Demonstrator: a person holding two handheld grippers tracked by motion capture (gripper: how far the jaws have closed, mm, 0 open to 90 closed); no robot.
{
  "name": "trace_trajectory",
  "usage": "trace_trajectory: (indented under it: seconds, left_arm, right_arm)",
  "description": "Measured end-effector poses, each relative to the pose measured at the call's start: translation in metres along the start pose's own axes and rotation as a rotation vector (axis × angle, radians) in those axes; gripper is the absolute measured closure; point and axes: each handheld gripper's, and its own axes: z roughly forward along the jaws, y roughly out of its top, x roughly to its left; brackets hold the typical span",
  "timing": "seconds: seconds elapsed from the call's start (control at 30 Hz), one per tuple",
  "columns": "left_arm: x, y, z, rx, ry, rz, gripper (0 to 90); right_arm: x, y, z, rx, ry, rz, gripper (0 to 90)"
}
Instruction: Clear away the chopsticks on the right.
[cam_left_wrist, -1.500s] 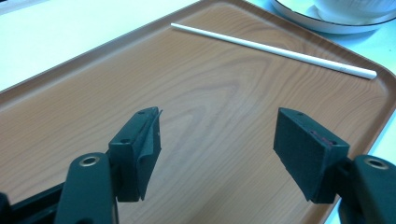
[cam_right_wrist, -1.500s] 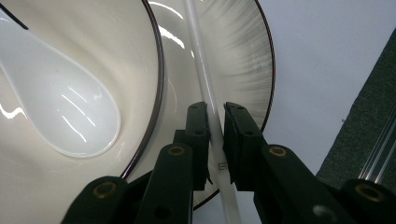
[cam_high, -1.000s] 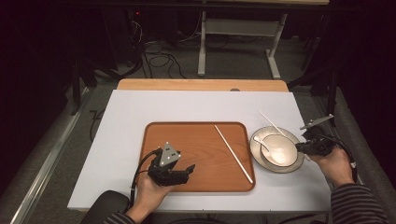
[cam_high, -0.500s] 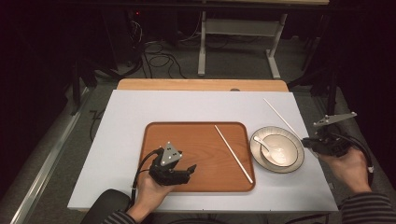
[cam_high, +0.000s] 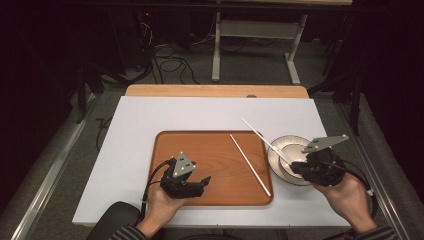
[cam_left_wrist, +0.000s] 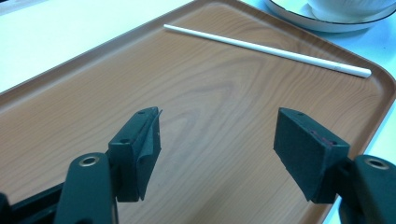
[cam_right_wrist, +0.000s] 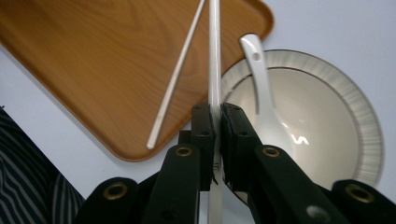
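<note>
1. The wooden tray (cam_high: 210, 170) lies on the white table (cam_high: 150, 125).
2. The bowl (cam_high: 285, 150), holding a white spoon (cam_right_wrist: 261, 93), sits just beside the tray.
3. The left gripper (cam_high: 197, 184), jaws spread, hovers over the tray.
4. The right gripper (cam_high: 300, 170) is clenched on one white chopstick (cam_high: 260, 135) over the bowl.
5. The other chopstick (cam_high: 250, 164) lies on the tray.

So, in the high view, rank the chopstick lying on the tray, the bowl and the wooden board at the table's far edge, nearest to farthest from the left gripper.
From the left gripper:
1. Chopstick lying on the tray, just to its right.
2. Bowl, off the tray to the right.
3. Wooden board, along the table's far edge.
</note>
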Motion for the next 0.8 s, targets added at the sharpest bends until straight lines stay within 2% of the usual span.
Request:
trace_trajectory:
  seconds: [0.27,0.43,0.57,0.67,0.8]
  left_arm:
    - [-0.001,0.0,0.002,0.005,-0.002,0.002,32.3]
    - [-0.001,0.0,0.001,0.005,0.001,0.003,32.3]
    - [-0.001,0.0,0.0,0.004,0.001,0.002,32.3]
    - [0.0,0.0,0.0,0.004,0.001,0.001,32.3]
    - [0.0,0.0,0.0,0.004,0.001,0.002,32.3]
  right_arm:
    - [0.021,0.008,0.03,0.028,0.066,0.012,86.1]
    - [0.033,0.012,0.056,0.087,0.087,0.019,86.1]
    - [0.038,0.015,0.076,0.112,0.111,0.025,86.1]
    - [0.042,0.017,0.089,0.138,0.121,0.043,86.0]
    - [0.05,0.017,0.101,0.161,0.112,0.031,86.0]
